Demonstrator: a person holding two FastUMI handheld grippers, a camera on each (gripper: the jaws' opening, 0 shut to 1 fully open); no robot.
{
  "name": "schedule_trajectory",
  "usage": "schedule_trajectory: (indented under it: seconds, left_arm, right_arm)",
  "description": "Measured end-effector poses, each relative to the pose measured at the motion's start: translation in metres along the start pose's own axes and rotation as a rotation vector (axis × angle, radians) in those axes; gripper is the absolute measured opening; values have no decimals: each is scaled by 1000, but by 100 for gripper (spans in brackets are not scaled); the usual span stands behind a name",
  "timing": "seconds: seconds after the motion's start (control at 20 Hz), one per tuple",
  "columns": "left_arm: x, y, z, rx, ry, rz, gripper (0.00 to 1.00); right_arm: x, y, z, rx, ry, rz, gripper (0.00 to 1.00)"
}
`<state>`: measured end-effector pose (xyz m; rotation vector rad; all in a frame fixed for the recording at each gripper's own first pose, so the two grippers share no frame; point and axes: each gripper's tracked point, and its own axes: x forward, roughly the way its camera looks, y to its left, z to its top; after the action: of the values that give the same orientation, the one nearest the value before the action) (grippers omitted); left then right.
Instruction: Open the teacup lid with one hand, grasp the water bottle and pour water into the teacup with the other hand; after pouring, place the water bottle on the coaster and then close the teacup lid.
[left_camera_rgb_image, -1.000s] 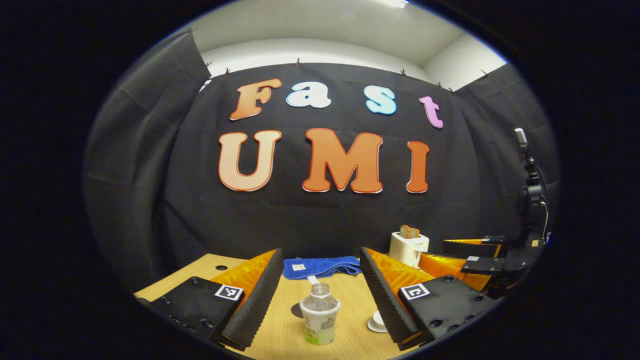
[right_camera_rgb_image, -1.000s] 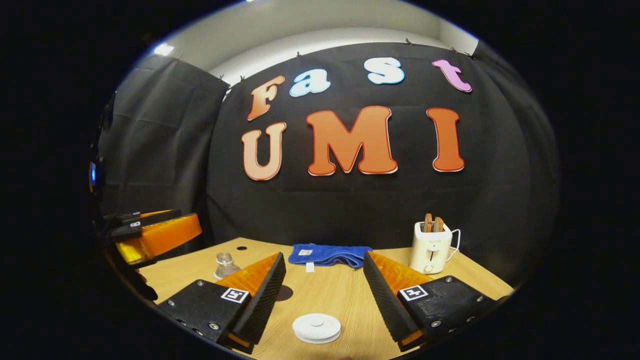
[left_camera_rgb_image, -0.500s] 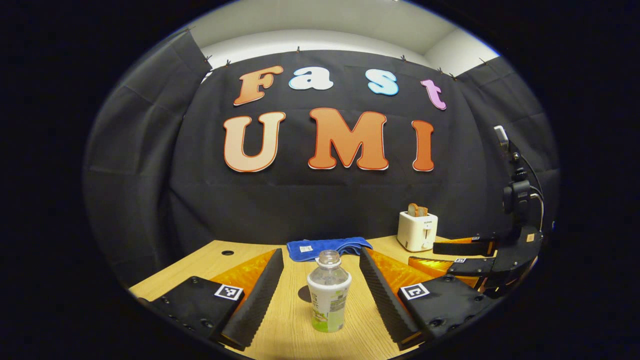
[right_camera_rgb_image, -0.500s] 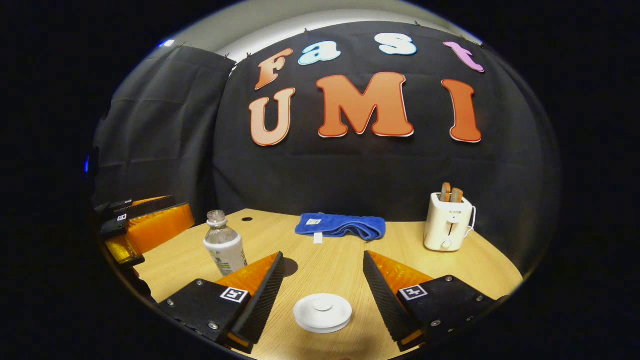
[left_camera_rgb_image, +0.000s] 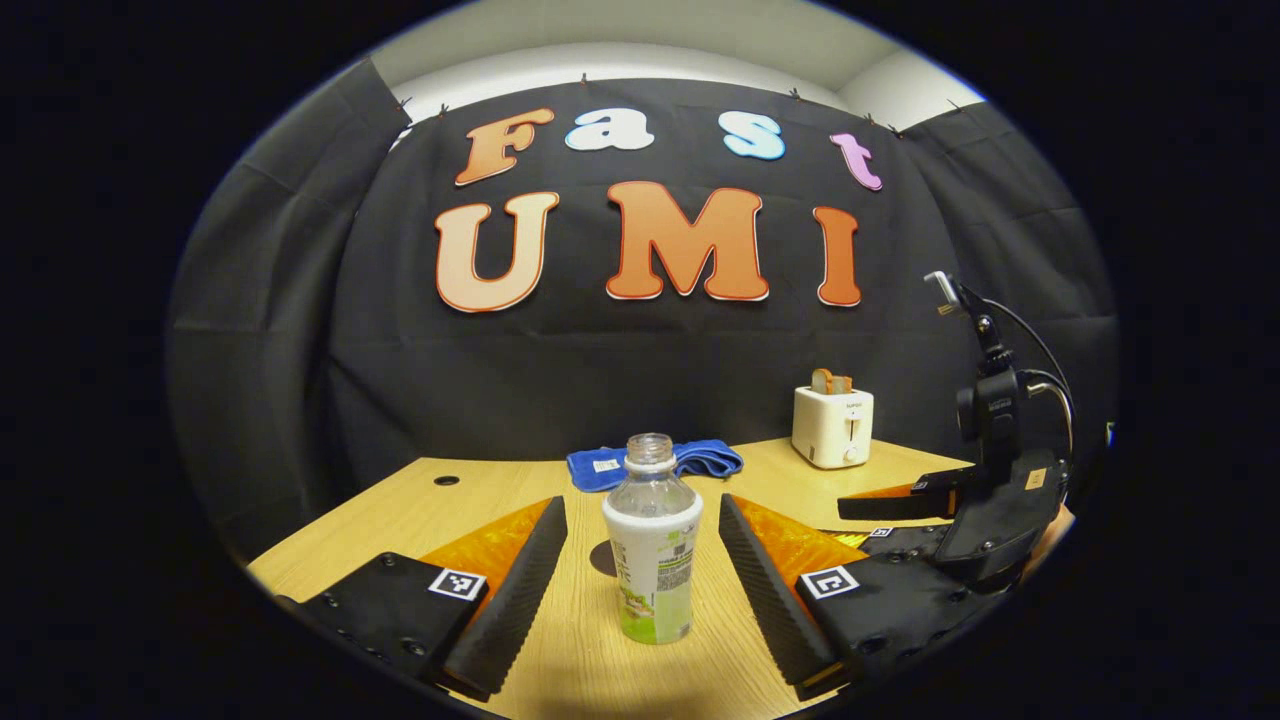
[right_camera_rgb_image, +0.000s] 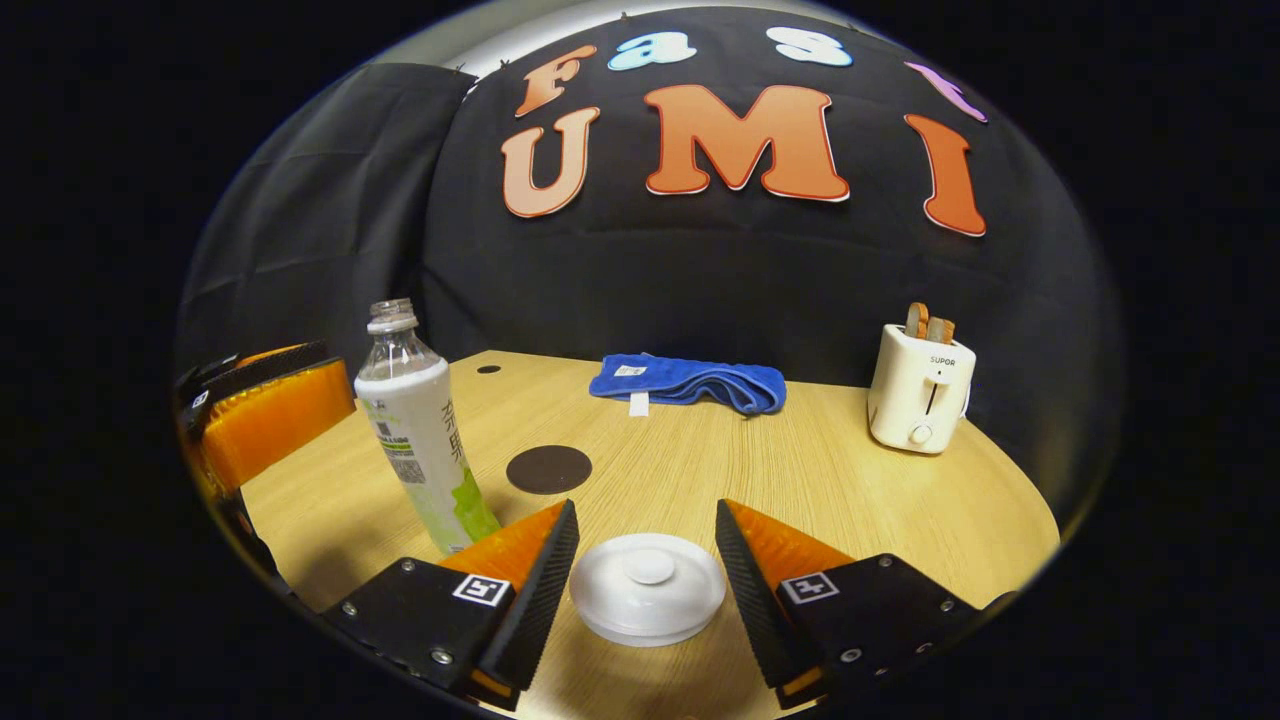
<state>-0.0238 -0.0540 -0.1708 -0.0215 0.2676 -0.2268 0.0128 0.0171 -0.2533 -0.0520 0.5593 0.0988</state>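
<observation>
Left gripper (left_camera_rgb_image: 635, 590) open, fingers spread wide to either side of the water bottle (left_camera_rgb_image: 652, 550), neither finger touching it. Bottle upright on the wooden table (left_camera_rgb_image: 480, 490), uncapped, clear neck above a white and green label; seen in the right gripper view (right_camera_rgb_image: 420, 430) toward the table's left edge, just beside the left gripper's orange finger (right_camera_rgb_image: 270, 420). Right gripper (right_camera_rgb_image: 645, 590) open as well, fingers flanking the white teacup lid (right_camera_rgb_image: 648, 588) with a narrow gap on each side; contact not certain, looks apart. Lid seated flat, small round knob at centre, near the table's front edge; cup beneath hidden under it. Dark round coaster (right_camera_rgb_image: 549, 469) bare on the table beyond the lid, between lid and folded blue towel (right_camera_rgb_image: 690, 383); partly hidden behind the bottle in the left gripper view (left_camera_rgb_image: 601, 558). Towel along the far edge, at about its middle. White toaster (right_camera_rgb_image: 920, 395) with two slices of bread standing in its slots toward the far right corner. In the left gripper view, right gripper body (left_camera_rgb_image: 960, 520) with its black camera mount and cable at the right edge of the table, low over the surface.
</observation>
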Motion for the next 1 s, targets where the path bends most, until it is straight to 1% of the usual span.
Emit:
schedule_trajectory:
  seconds: [0.05,0.1,0.2,0.3,0.35,0.4,0.45,0.5,0.55,0.65,0.7,0.75,0.85,0.95,1.0]
  left_arm:
    - [0,1,-3,-3,3,3,98]
    - [0,1,-5,-5,6,3,96]
    - [3,1,-12,0,17,4,99]
    - [4,0,-17,8,27,6,99]
    - [4,-1,-18,10,30,2,98]
    - [4,-2,-21,10,34,-2,99]
    - [5,-4,-22,7,39,-7,99]
    - [5,-5,-25,6,43,-11,99]
    - [6,-5,-26,7,46,-11,99]
    - [7,-6,-29,9,54,-13,99]
    - [7,-8,-30,6,56,-16,99]
    - [9,-9,-32,3,58,-19,96]
    - [12,-8,-35,-2,59,-18,96]
    - [17,-7,-47,-12,81,-15,96]
    - [19,-7,-54,-16,96,-14,99]
  right_arm:
    - [0,-5,-2,-9,5,-14,81]
    - [1,-6,-6,-15,15,-24,80]
    - [0,-7,-11,-7,32,-24,75]
    - [1,-4,-16,5,49,-8,66]
    - [2,-1,-16,12,45,4,58]
    - [1,1,-15,14,47,12,54]
    - [1,3,-15,11,47,20,45]
    - [1,5,-16,6,45,26,42]
    - [-1,6,-15,-1,44,28,36]
    - [0,7,-13,-21,41,27,28]
    - [0,7,-13,-29,41,27,27]
    - [0,7,-14,-23,45,27,24]
    - [-2,6,-12,-1,43,30,22]
    - [-4,8,-3,28,19,47,22]
    - [-7,9,2,39,3,55,22]
